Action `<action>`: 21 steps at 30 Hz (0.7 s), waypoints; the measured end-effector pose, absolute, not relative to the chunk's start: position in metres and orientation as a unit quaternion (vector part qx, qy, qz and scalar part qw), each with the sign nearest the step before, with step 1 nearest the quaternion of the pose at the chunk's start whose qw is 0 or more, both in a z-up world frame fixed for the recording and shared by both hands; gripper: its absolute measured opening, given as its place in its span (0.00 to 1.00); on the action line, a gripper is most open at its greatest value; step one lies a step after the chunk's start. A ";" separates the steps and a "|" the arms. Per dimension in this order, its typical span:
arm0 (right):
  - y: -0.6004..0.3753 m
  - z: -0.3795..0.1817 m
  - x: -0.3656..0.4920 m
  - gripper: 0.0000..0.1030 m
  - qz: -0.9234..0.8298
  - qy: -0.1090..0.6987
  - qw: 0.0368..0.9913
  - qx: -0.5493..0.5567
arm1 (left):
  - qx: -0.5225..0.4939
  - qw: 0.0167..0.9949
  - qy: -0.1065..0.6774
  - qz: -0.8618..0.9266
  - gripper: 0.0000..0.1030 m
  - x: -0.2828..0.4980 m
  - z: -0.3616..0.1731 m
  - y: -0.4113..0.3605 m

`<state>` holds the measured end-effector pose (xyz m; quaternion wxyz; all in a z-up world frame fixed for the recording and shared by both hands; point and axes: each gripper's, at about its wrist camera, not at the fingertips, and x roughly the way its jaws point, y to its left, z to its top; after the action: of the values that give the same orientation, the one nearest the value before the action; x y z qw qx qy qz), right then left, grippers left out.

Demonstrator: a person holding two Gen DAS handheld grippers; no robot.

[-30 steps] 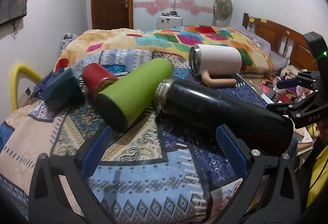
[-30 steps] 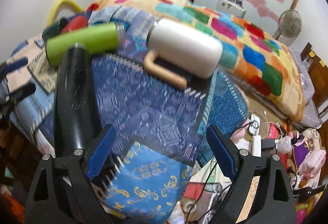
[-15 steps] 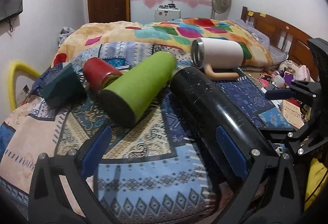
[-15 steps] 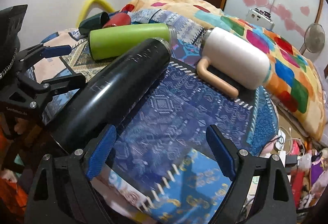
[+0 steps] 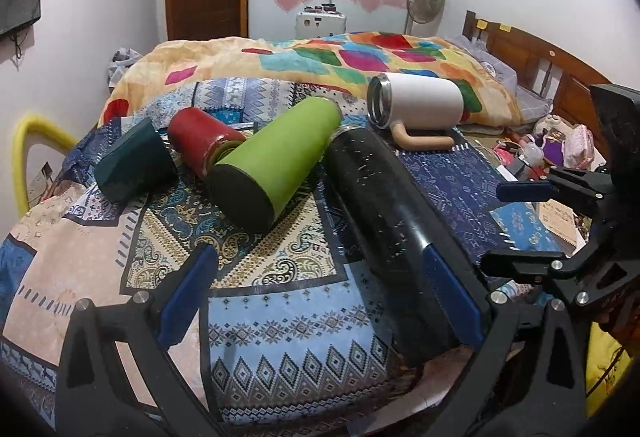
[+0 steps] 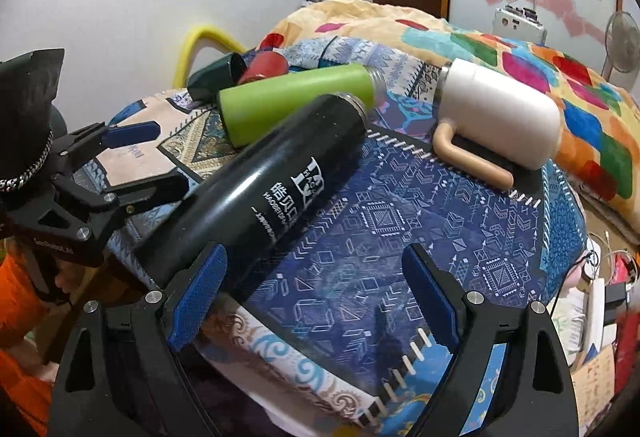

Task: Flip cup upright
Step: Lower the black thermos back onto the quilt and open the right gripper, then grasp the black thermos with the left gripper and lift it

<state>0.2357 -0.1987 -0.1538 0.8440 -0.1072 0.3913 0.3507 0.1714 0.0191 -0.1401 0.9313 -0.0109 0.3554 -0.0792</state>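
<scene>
Several cups and flasks lie on their sides on the patterned bedspread [image 5: 280,293]. A long black flask [image 5: 384,221] [image 6: 272,185] lies nearest, its base at the bed's near edge. Beside it lie a green flask [image 5: 276,161] [image 6: 296,97], a red cup [image 5: 200,141] [image 6: 266,65], a dark green cup [image 5: 136,163] [image 6: 214,75] and a white mug with a tan handle [image 5: 416,105] [image 6: 500,117]. My left gripper [image 5: 320,301] is open, its right finger against the black flask's side. My right gripper [image 6: 312,293] is open, its left finger beside the flask's base.
A colourful quilt [image 5: 340,65] is heaped behind the cups. A wooden headboard [image 5: 532,61] stands at the right. Clutter covers the floor [image 5: 560,149] beside the bed. A yellow hoop [image 5: 24,149] leans by the left wall.
The black flask has swung round from lying crosswise to pointing lengthwise toward me. Both grippers have shifted around it and stayed open.
</scene>
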 end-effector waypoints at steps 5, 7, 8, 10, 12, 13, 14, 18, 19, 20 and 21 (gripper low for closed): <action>-0.206 -0.146 0.238 0.85 0.320 0.372 0.866 -0.101 | -0.021 0.924 0.373 -0.087 1.00 0.189 -0.133 0.013; -0.211 -0.142 0.240 0.85 0.301 0.360 0.877 -0.103 | -0.025 0.917 0.387 -0.094 0.99 0.201 -0.131 0.008; -0.215 -0.141 0.241 0.85 0.296 0.356 0.881 -0.099 | -0.027 0.913 0.396 -0.096 0.95 0.208 -0.131 0.005; -0.222 -0.138 0.243 0.85 0.284 0.349 0.888 -0.093 | -0.033 0.901 0.421 -0.099 0.86 0.222 -0.132 0.001; -0.229 -0.136 0.244 0.85 0.274 0.340 0.895 -0.093 | -0.039 0.890 0.442 -0.107 0.81 0.236 -0.135 -0.004; -0.231 -0.136 0.244 0.85 0.271 0.336 0.897 -0.092 | -0.041 0.884 0.452 -0.108 0.81 0.243 -0.136 -0.008; -0.232 -0.135 0.244 0.85 0.268 0.334 0.899 -0.091 | -0.040 0.882 0.457 -0.108 0.81 0.247 -0.137 -0.010; -0.239 -0.135 0.248 0.86 0.268 0.330 0.902 -0.077 | -0.030 0.869 0.481 -0.111 0.81 0.265 -0.143 -0.022; -0.240 -0.136 0.250 0.86 0.268 0.330 0.902 -0.073 | -0.024 0.864 0.490 -0.111 0.80 0.270 -0.147 -0.026; -0.241 -0.137 0.251 0.86 0.267 0.329 0.903 -0.072 | -0.022 0.861 0.496 -0.111 0.79 0.273 -0.149 -0.028; -0.241 -0.137 0.251 0.86 0.267 0.327 0.904 -0.071 | -0.018 0.854 0.507 -0.112 0.77 0.279 -0.153 -0.031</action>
<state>0.2508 -0.2408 -0.1371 0.9036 -0.0712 0.3275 0.2668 0.2786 -0.0306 -0.1525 0.8544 -0.0185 0.5070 -0.1121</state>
